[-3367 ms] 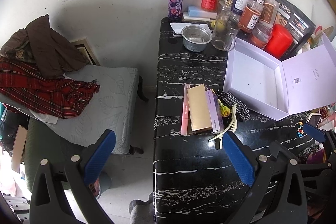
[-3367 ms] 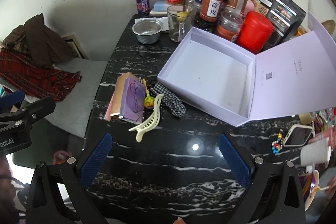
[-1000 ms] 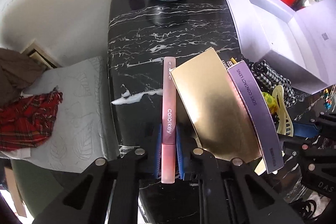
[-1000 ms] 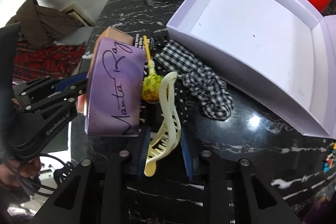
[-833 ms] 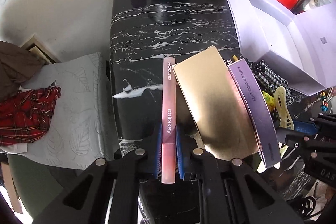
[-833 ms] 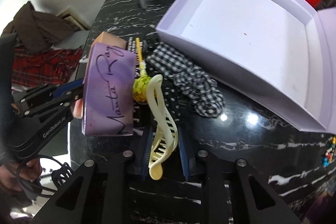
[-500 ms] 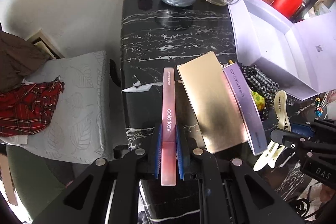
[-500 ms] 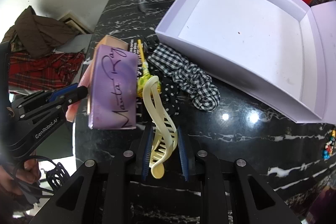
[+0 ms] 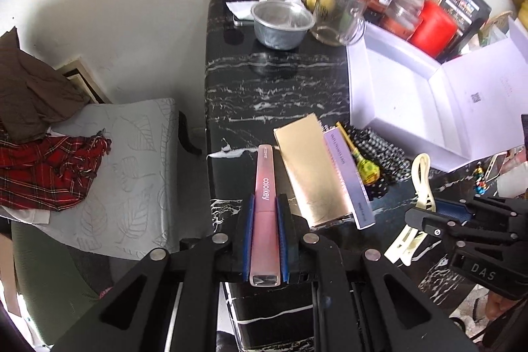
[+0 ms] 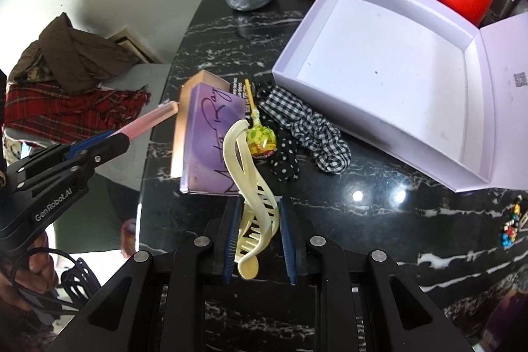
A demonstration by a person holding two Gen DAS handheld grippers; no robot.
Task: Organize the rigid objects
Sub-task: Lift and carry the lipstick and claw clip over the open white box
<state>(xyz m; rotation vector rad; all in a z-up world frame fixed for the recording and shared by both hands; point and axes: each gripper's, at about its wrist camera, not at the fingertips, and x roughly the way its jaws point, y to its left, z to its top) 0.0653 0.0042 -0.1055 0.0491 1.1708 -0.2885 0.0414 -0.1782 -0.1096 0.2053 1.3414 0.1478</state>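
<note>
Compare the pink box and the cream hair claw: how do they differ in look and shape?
The pink box is slim, straight, solid and printed; the cream hair claw is curved, open and toothed. The box sits in the left gripper, the claw in the right gripper. Both are gripped between shut jaws above the table.

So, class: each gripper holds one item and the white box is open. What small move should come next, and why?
Probably carry the right gripper, shut on the cream hair claw, across over the open white box. The claw looks clear of the table, the box interior is bare, and it sits on that gripper's side. The left gripper, clamping the pink slim box, could follow.
</note>
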